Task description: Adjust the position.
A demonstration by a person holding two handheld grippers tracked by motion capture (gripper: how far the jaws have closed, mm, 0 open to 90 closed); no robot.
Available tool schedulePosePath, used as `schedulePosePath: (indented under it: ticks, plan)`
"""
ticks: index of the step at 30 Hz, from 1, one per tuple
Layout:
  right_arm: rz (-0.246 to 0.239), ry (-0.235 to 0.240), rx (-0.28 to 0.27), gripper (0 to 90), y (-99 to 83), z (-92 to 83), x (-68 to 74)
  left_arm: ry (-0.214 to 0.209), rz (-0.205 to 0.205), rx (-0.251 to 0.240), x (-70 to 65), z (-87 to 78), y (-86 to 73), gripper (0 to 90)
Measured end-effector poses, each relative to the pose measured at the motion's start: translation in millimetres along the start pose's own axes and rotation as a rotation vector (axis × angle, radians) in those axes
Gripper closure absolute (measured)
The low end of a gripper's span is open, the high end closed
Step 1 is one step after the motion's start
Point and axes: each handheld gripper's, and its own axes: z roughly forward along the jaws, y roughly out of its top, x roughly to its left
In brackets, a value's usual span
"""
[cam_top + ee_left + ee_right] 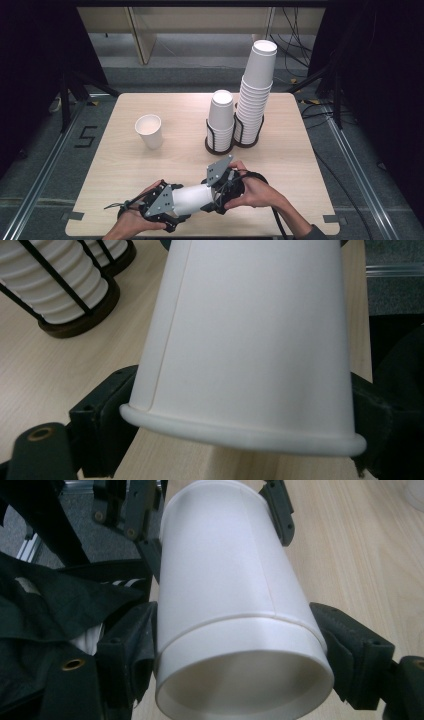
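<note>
You are clamping both the left gripper [172,206] and right gripper [218,192] on apparently nested paper cups [192,198] near the surface's front edge; pull straight apart, squeezing lightly.

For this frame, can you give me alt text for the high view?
Near the front edge of a pale wooden table, two hand-held claws, left claw and right claw, grip opposite ends of white paper cups held sideways. Behind stand one upright white paper cup and two stacks of upside-down white cups in black wire holders.
</note>
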Motion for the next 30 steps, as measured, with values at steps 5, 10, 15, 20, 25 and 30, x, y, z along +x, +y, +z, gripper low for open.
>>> schedulePosePath:
  ticks: [5, 10, 15, 20, 25, 30]
  plan:
    - [0.020, 0.042, -0.050, 24.9, -2.1, -6.1, -0.3, -0.049, -0.021, -0.111, 6.5, -6.4, -5.6, 10.2]
    - [0.031, 0.051, -0.061, 25.2, -2.9, -7.1, -1.0, -0.050, -0.018, -0.143, 8.7, -6.1, -9.6, 12.0]
    - [0.028, 0.027, -0.048, 24.9, -4.2, -7.8, -0.6, -0.034, 0.007, -0.128, 6.7, -7.6, -5.4, 15.9]
    - [-0.019, -0.008, 0.005, 21.2, -1.7, -5.6, 4.1, -0.032, 0.020, -0.065, 4.1, -8.4, 0.3, 17.1]
    - [-0.068, -0.039, 0.052, 18.0, 2.5, 0.7, 9.2, -0.037, -0.011, -0.040, 2.0, -6.8, 3.0, 16.9]
    - [-0.101, -0.055, 0.097, 18.8, 7.4, 6.6, 16.0, -0.039, -0.010, -0.005, -1.9, -5.8, 7.2, 16.5]
